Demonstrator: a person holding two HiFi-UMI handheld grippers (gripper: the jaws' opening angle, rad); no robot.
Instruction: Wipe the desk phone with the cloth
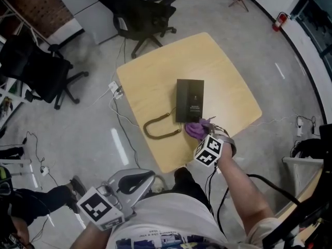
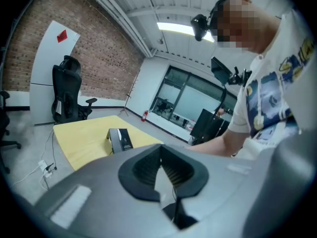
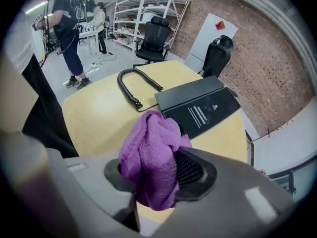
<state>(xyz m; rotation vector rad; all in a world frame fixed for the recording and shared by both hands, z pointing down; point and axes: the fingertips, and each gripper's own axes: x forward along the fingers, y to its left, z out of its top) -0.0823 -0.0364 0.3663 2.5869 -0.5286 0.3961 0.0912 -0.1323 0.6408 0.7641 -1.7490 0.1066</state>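
Over the table's near side: the right gripper (image 1: 203, 133) is hanging just short of the desk phone (image 1: 190, 100), its jaws pinching a bunched purple cloth (image 1: 194, 129) between the pads.
Cloth: it is bulging out ahead of the jaws, so soft fabric rather than hard jaw looks set to meet the phone first. It is lying against or just beside the phone's near short end; I cannot tell which.
Desk phone: it is lying flat and dark near the middle of the yellow table (image 1: 155, 77), its long side pointing away from the person, which is offering a straight lengthwise stroke.
Coiled cord (image 1: 158, 130): it is curling on the table to the phone's left, near the cloth, so a sideways wipe that way is risking a snag.
Left gripper (image 1: 137, 180): it is hanging low beside the person's body, off the table, jaws together on nothing, probably parked out of the way.
Room: bare tabletop is lying open beyond and to the right of the phone. The table's edge is running close behind the right gripper, and the office chairs (image 1: 140, 14) are standing well apart on the floor.
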